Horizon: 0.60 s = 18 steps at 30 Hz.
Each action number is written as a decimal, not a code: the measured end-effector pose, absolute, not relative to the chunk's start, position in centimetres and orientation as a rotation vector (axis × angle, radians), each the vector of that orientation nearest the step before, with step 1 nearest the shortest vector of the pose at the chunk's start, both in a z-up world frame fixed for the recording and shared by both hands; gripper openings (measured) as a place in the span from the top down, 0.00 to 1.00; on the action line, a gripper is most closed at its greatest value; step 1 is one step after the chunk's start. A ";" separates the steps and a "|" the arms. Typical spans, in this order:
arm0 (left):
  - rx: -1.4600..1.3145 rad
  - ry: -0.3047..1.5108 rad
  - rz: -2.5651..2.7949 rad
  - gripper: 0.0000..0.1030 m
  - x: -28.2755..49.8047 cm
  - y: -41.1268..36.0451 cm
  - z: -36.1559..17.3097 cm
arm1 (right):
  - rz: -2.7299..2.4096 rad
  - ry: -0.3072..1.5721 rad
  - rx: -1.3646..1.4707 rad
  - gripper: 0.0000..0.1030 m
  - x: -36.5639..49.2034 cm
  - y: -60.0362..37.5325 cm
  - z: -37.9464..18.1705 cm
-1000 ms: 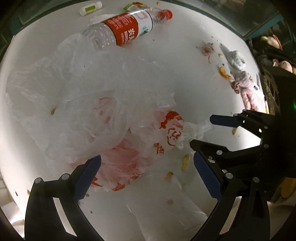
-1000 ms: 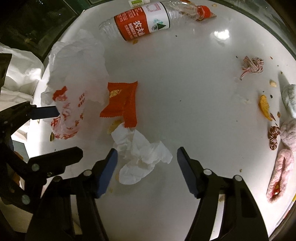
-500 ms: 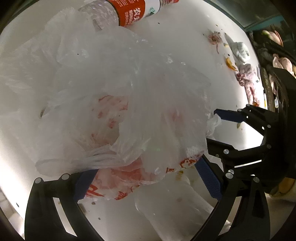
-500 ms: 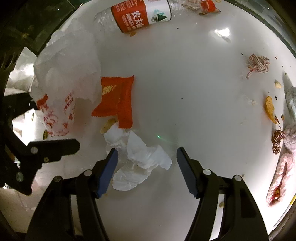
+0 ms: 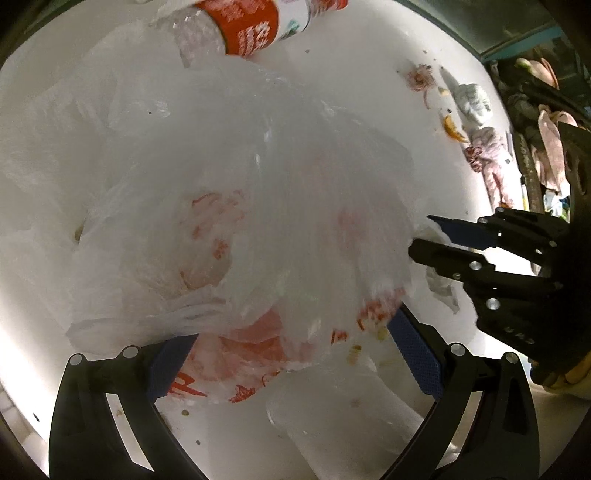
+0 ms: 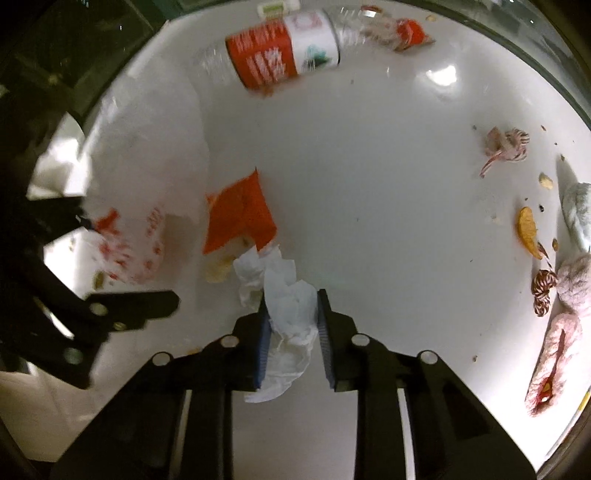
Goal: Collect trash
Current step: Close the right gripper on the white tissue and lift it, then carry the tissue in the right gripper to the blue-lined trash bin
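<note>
Right gripper [image 6: 291,332] clenched on the crumpled white tissue [image 6: 286,317], blue pads pressed against its two sides — long axis of the wad running from about 5 o'clock, under the fingers, up toward 11 o'clock, where its loose end touches the red wrapper [image 6: 238,216]. Lies flat on the white table [image 6: 369,184], that wrapper, one corner pointing to 12 o'clock. Up at 12 o'clock, a plastic bottle [image 6: 288,61] on its side, long axis roughly 9 to 3 o'clock, cap end toward 3. At 9 o'clock, the white plastic bag [image 6: 144,206] with red print. Left gripper [image 5: 291,354] spread wide, fingers apart at 7 and 5 o'clock, nothing pinched between the pads; bag [image 5: 221,206] billowing across most of that view, rising above the fingers and partly covering the left pad. Same bottle [image 5: 255,29] peeking out at 12 o'clock behind the bag. Over at 3 o'clock in the right view, a chip-like scrap [image 6: 528,232], a striped string bundle [image 6: 508,146] and a pink plush toy [image 6: 554,350], all well apart from the tissue.
</note>
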<state>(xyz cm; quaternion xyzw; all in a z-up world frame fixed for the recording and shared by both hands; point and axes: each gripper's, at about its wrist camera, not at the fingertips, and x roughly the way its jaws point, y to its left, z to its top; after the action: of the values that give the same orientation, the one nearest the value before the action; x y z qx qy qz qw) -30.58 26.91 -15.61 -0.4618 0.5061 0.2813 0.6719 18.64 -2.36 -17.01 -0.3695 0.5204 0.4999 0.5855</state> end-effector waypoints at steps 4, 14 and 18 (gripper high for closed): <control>-1.013 1.105 0.640 0.06 -30.3 26.6 -13.7 | 1.172 1.208 -0.793 0.77 18.2 -2.2 -15.5; -0.907 1.079 0.614 0.06 -28.1 25.2 -9.8 | 1.138 1.124 -0.690 0.77 15.0 -1.2 -11.7; -0.847 1.058 0.589 0.06 -26.5 24.3 -7.6 | 1.116 1.088 -0.629 0.77 13.1 -0.5 -9.7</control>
<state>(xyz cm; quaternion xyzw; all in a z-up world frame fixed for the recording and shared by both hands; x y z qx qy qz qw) -26.46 24.32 -7.59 -0.3858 0.4822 0.2686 0.7393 13.12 -0.52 -9.73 -0.2788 0.4823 0.4946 0.6671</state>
